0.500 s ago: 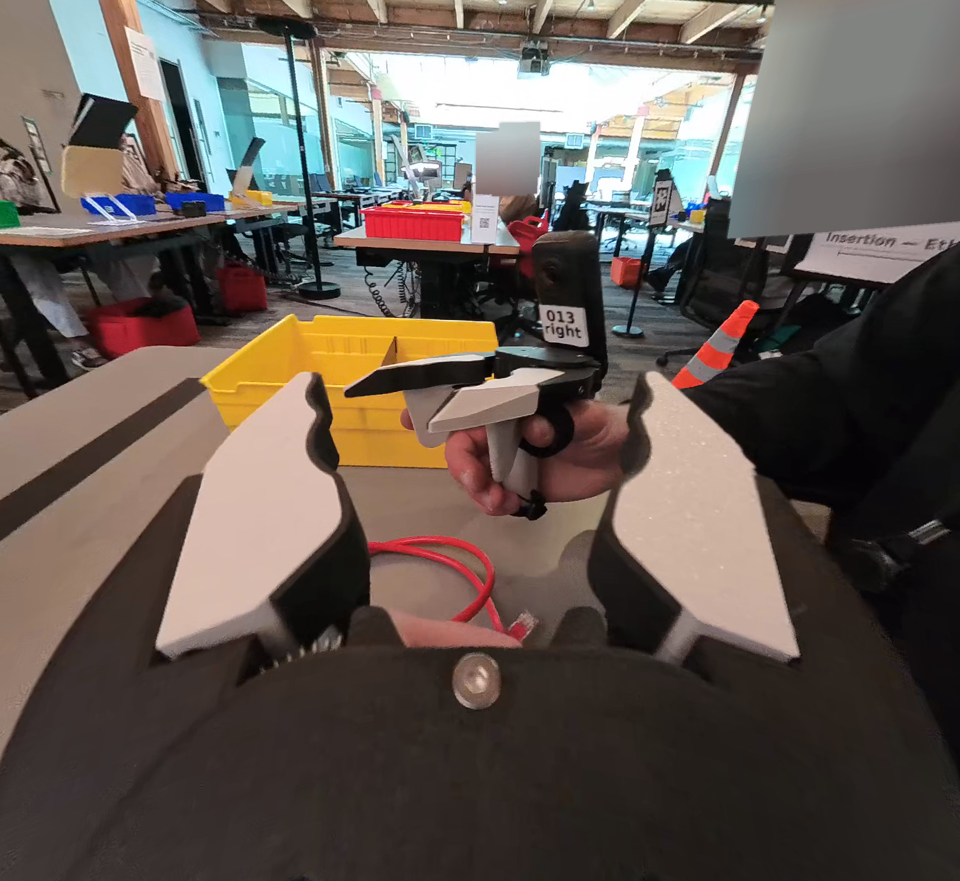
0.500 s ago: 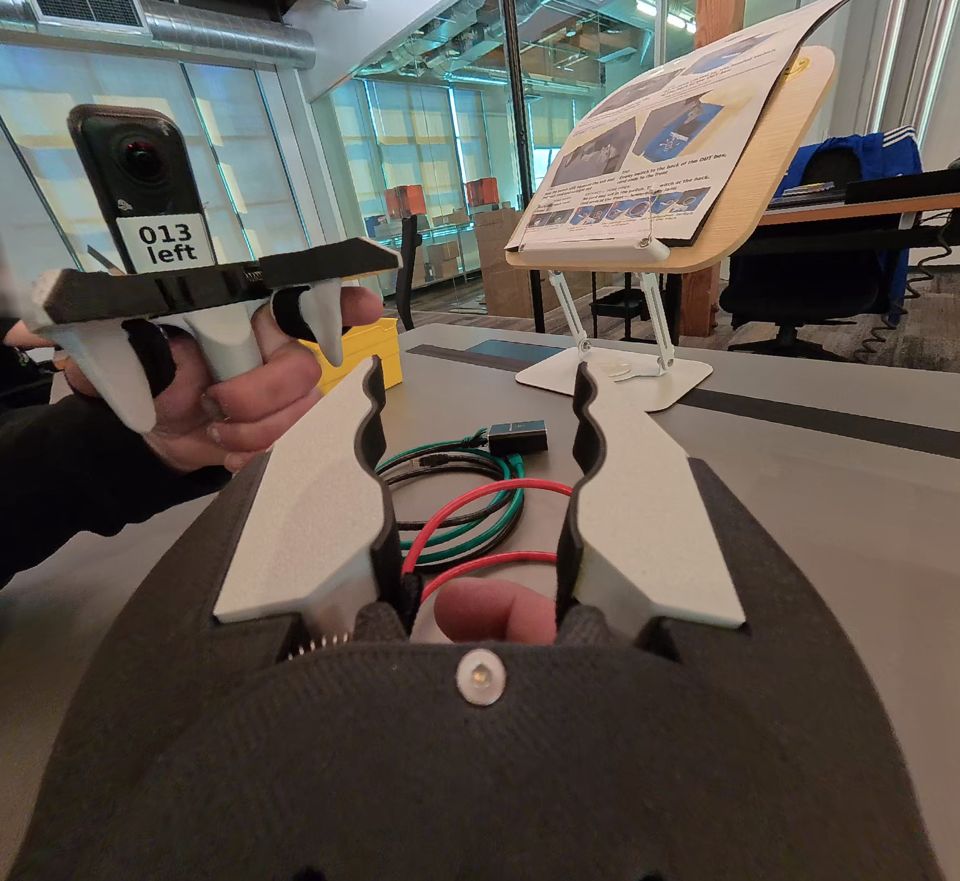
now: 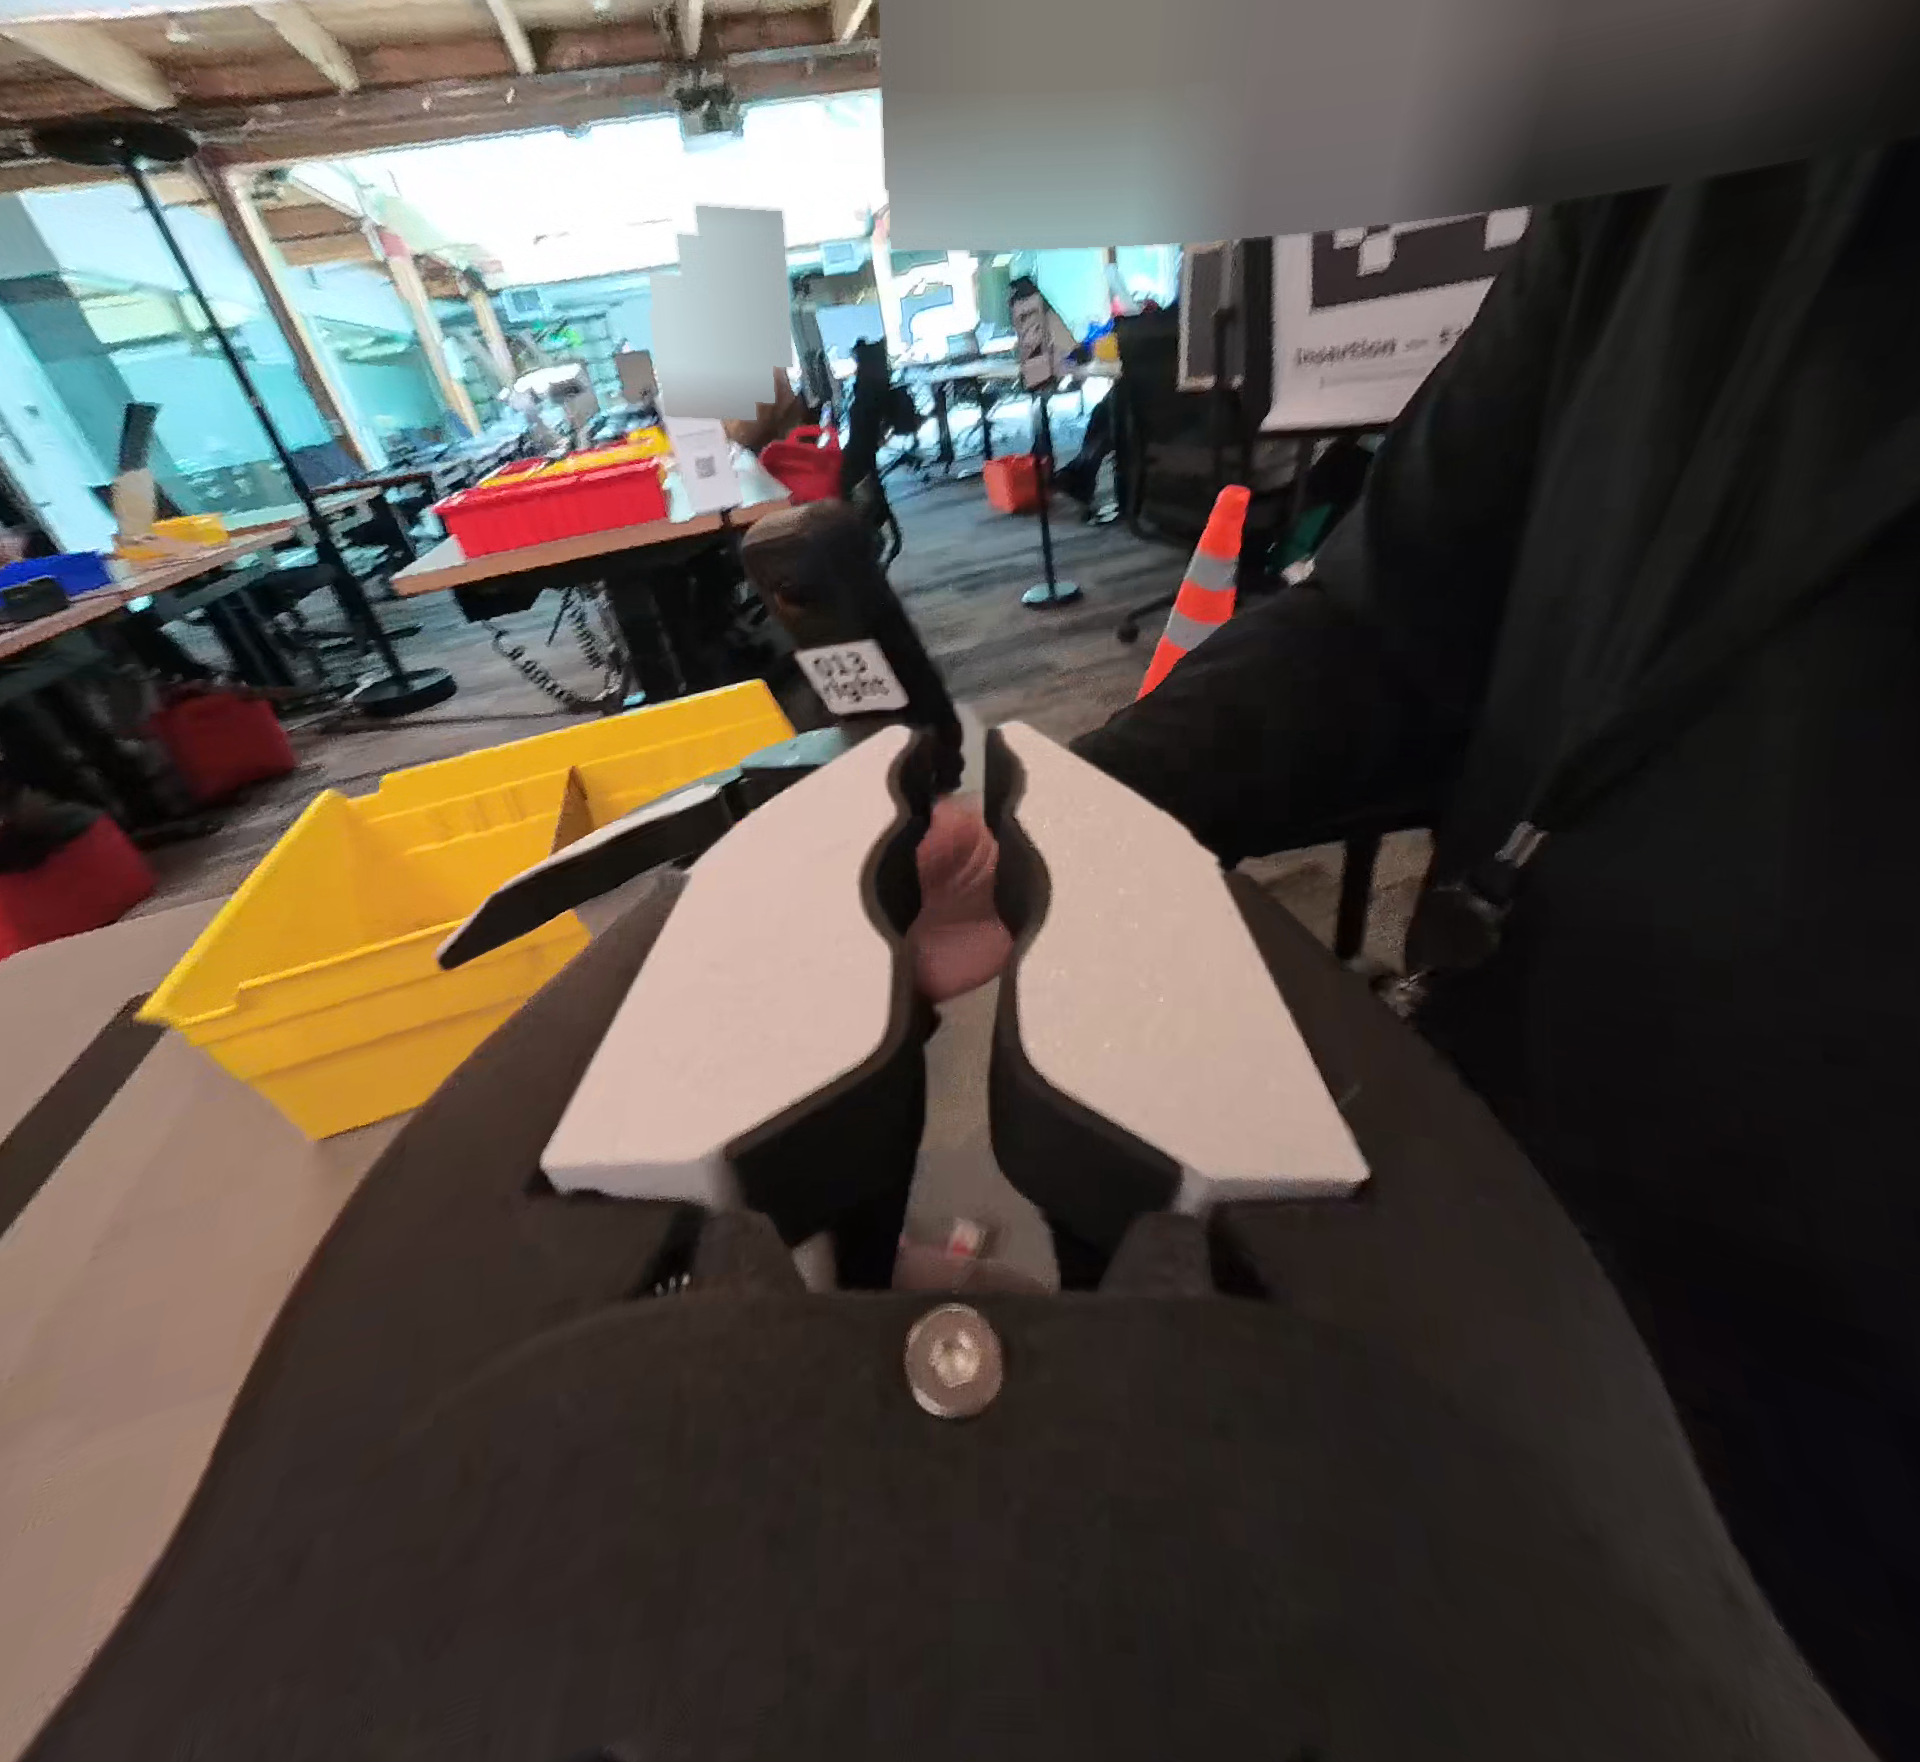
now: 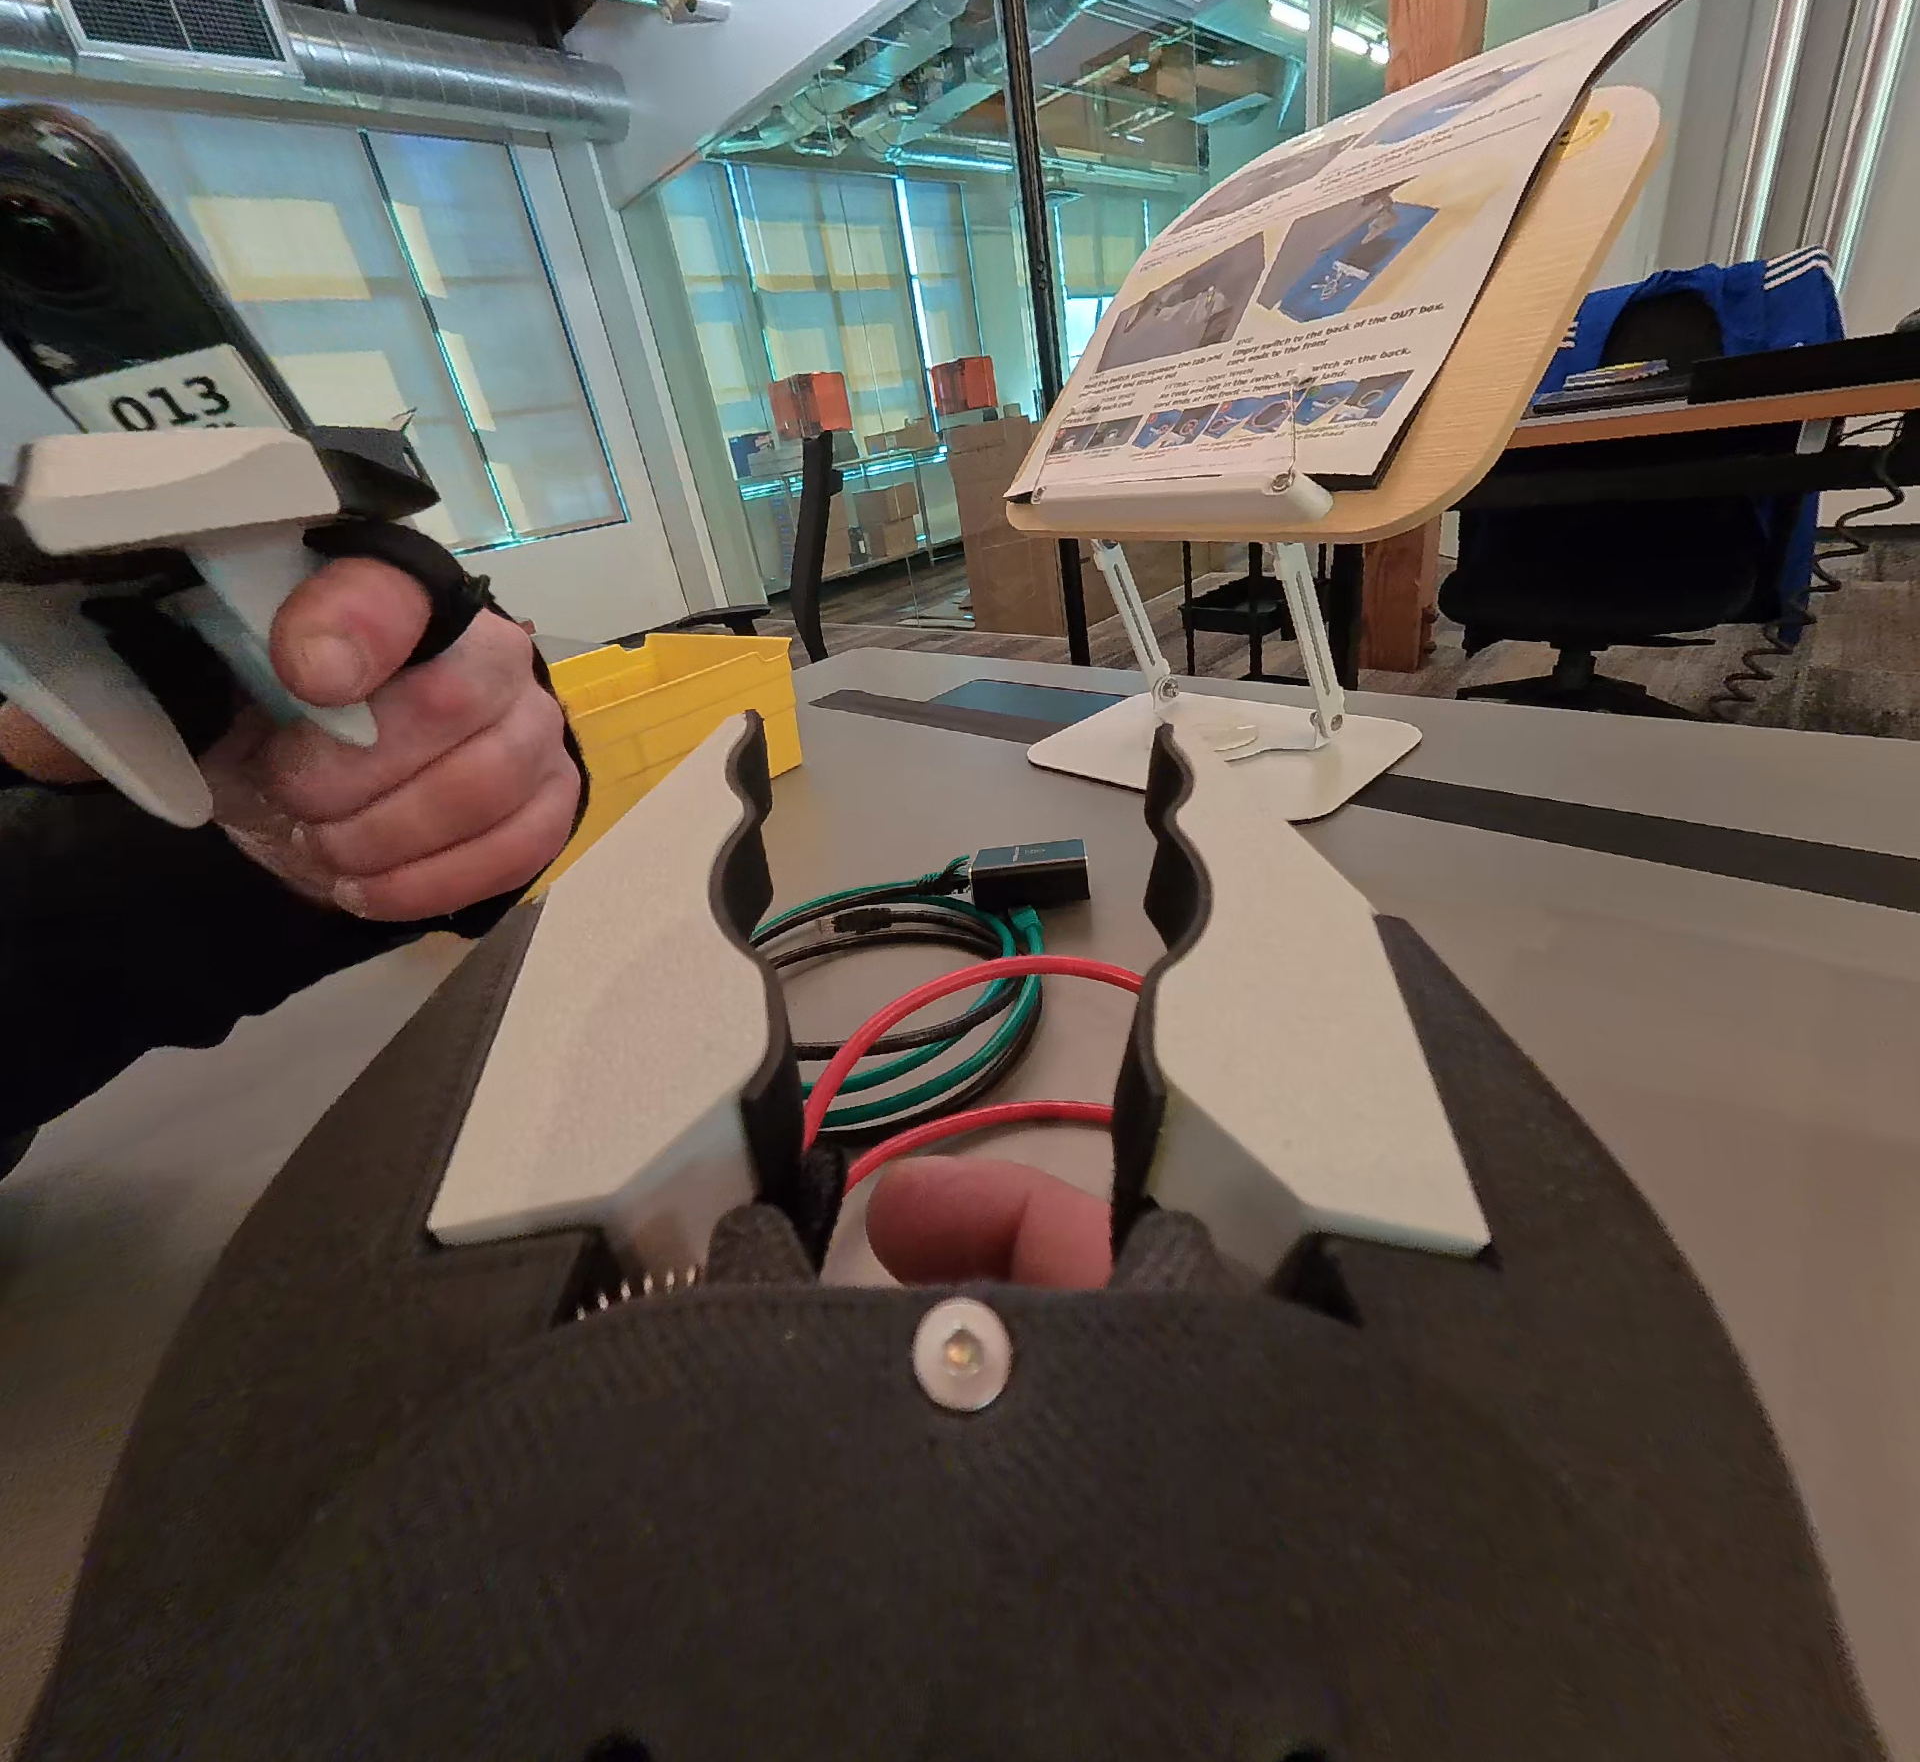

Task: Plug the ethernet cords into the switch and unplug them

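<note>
Switch [image 4: 1031,871]: small dark box flat on the grey table [image 4: 1558,985], dead ahead of the right gripper, well short of the document stand [image 4: 1226,756].
Cords: green cord [image 4: 997,995], black cord [image 4: 883,943] and red cord [image 4: 966,985] coiled in a loose heap just in front of the switch; green one's end reaches the switch's left side, though I cannot tell if it is plugged in.
Right gripper [image 4: 956,756]: held above the table, fingers spread wide with nothing between them, cords and switch framed in the gap.
Left gripper [image 3: 956,756]: fingers drawn close, only a narrow slit between the tips, gripping nothing.
Left hand [image 4: 405,756]: wrapped round its gripper's handle, up in the air at the left of the right wrist view.
Yellow bin [image 3: 343,923]: on the table's edge, beyond the left gripper.
</note>
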`<state>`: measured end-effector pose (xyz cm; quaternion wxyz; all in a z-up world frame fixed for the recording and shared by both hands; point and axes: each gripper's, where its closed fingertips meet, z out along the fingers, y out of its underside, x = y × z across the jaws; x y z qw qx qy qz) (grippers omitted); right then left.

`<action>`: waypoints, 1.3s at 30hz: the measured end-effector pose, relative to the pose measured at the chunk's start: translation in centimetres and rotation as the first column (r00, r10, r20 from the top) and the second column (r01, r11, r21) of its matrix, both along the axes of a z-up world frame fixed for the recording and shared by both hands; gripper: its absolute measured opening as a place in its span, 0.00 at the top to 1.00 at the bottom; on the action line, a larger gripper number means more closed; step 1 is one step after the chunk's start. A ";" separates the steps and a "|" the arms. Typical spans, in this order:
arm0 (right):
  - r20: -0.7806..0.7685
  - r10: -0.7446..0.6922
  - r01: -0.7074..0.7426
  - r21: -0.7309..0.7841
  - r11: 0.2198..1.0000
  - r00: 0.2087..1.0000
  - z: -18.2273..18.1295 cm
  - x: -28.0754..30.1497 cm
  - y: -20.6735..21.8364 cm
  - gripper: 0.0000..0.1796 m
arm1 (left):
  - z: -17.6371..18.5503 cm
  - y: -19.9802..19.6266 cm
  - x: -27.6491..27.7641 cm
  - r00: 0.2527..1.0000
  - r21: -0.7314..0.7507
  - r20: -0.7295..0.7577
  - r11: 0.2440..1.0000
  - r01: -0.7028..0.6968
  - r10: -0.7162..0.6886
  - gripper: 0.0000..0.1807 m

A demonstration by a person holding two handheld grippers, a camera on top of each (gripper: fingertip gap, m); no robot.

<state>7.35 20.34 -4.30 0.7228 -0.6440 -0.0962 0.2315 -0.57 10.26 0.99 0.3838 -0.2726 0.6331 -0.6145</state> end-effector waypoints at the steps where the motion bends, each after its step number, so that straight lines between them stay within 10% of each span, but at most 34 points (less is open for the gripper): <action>1: 0.001 0.000 0.000 0.001 1.000 1.000 0.0 0.0 0.0 0.61 | -0.2 0.0 0.2 1.000 0.021 -0.015 1.000 -0.021 0.021 0.91; 22: 0.005 -0.001 0.001 0.004 1.000 1.000 0.1 0.0 -0.1 0.61 | -1.4 -0.8 0.7 0.997 0.140 -0.065 0.990 -0.036 0.045 0.95; 31: 0.127 0.044 -0.044 -0.006 0.999 0.991 -1.1 -1.5 -0.3 0.69 | -3.7 7.2 0.4 0.868 0.418 -0.184 0.836 -0.356 0.462 0.62; 39: 0.045 0.282 -0.282 -0.013 0.959 0.958 -1.2 -6.3 -1.9 0.51 | -8.1 9.6 -0.1 0.767 0.450 -0.290 0.789 -0.419 0.573 0.43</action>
